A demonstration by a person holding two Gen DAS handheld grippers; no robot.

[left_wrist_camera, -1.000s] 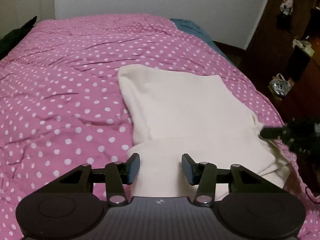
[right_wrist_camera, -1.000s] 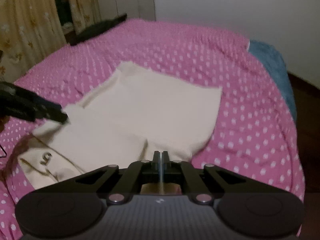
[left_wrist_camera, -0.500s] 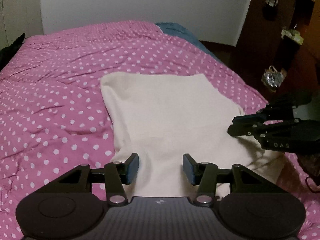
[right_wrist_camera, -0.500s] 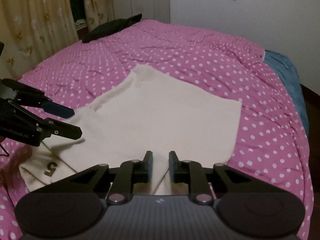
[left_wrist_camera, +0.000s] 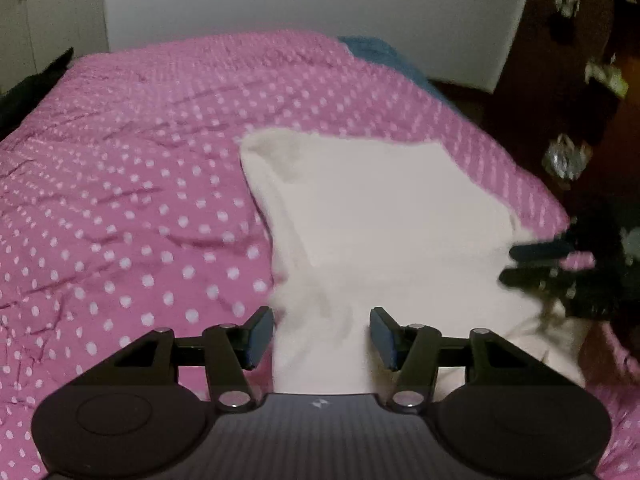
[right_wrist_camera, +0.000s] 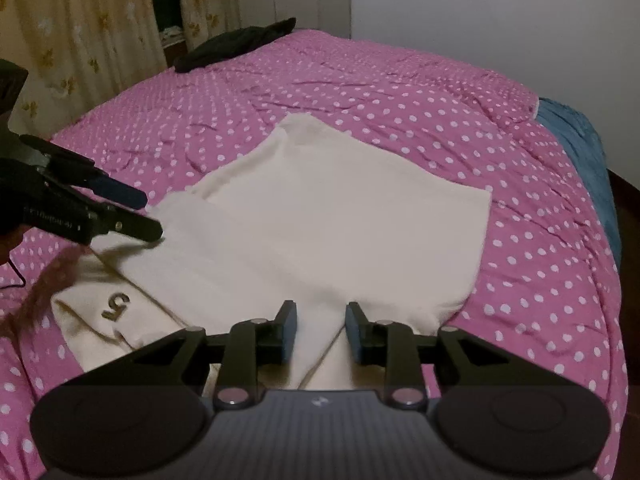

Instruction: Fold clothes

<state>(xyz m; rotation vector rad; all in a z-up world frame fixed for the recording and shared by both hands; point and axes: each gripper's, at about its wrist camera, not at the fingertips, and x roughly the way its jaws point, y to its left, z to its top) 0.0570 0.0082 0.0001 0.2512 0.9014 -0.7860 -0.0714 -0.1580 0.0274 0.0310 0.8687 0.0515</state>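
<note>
Left claw (left_wrist_camera: pixel 322 338): jaws opening, moderately apart, above near edge of cream garment (left_wrist_camera: pixel 384 216), gripping nothing. Right claw (right_wrist_camera: pixel 321 330): jaws opening, narrow gap, above same garment's near edge, nothing clamped. Garment: folded flat on pink dotted bedspread (right_wrist_camera: pixel 400 92), near its front edge.

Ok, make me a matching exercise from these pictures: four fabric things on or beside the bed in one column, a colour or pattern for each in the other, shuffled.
Things:
1. folded garment with a 5 on it
2. bedspread
3. cloth at the bed's far right edge
4. bundle at the bed's far left corner

Colours:
A. black
B. cream
C. blue
D. pink with white dots

Pairs: 1-B, 2-D, 3-C, 4-A
</note>
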